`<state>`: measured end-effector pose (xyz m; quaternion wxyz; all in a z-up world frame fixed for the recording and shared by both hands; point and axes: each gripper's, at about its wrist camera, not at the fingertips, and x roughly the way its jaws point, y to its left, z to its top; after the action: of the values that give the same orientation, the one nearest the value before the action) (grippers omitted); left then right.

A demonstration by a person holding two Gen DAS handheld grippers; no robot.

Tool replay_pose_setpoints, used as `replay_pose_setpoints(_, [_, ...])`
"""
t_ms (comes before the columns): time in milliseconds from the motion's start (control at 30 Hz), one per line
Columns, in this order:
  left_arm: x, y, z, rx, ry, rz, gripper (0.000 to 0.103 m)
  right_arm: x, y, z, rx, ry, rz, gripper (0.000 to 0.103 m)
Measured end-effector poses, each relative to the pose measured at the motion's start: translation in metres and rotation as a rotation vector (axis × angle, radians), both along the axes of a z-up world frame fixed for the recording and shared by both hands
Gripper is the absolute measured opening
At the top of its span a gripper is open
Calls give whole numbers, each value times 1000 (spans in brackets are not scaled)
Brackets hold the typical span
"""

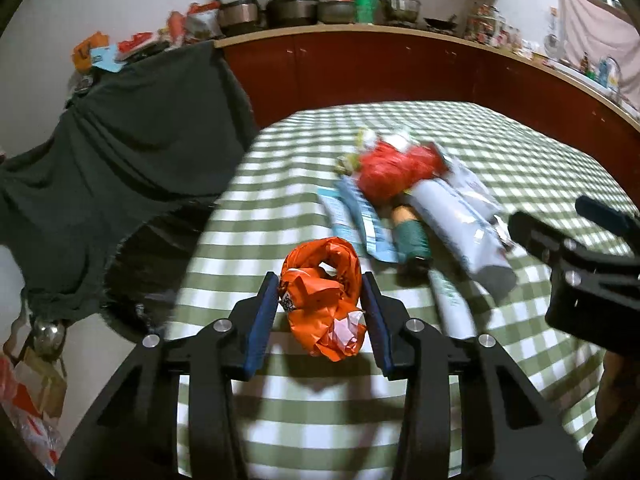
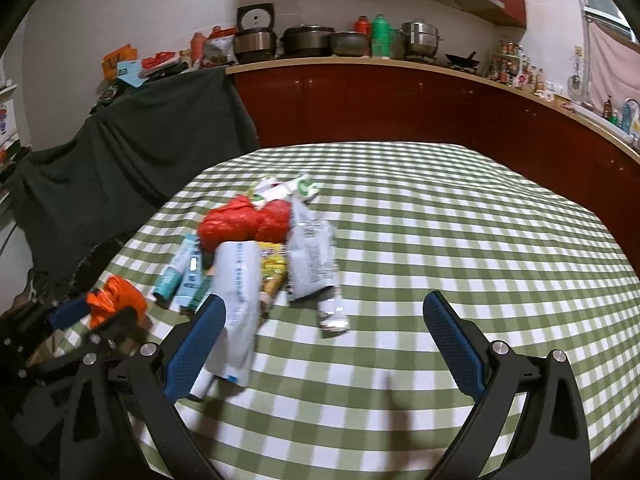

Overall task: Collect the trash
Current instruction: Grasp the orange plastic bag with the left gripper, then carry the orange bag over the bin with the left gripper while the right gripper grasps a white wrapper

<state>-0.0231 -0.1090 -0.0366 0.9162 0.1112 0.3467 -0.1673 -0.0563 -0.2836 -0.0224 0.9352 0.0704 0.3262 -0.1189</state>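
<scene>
So the left gripper (image 1: 322,308) has its blue pads squeezed onto a crumpled orange wrapper (image 1: 324,300) near the edge of the green checked tablecloth (image 2: 440,240). The right gripper (image 2: 324,340) is spread wide with nothing gripped, its left pad just beside a long white packet (image 2: 236,308) from the trash pile (image 2: 260,240).

We see the tabletop (image 2: 440,220) covered in a green-and-white check, with a bright orange crumpled wrapper (image 1: 324,304) near us and a red plastic bag (image 2: 240,222) farther off. Beside the bag lie pale blue-white packets (image 2: 240,280), and the left claw (image 1: 322,320) has blue pads (image 1: 266,320) on black arms.
</scene>
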Motion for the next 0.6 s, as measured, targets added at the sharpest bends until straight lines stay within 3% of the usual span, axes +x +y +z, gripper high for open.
replay_pose_setpoints(100, [6,19,9,14,-25,59,41,8,10,-2,8,10,32,88])
replay_pose_setpoints(167, [12,32,13,11,-24,98,41,13,16,-3,10,21,52,70])
replay_pose_setpoints(400, [34,76,20,2,-24,226,41,30,35,-10,13,48,101,69])
replay_pose_setpoints(600, [41,94,17,3,-18,279,41,38,40,-21,16,85,113,48])
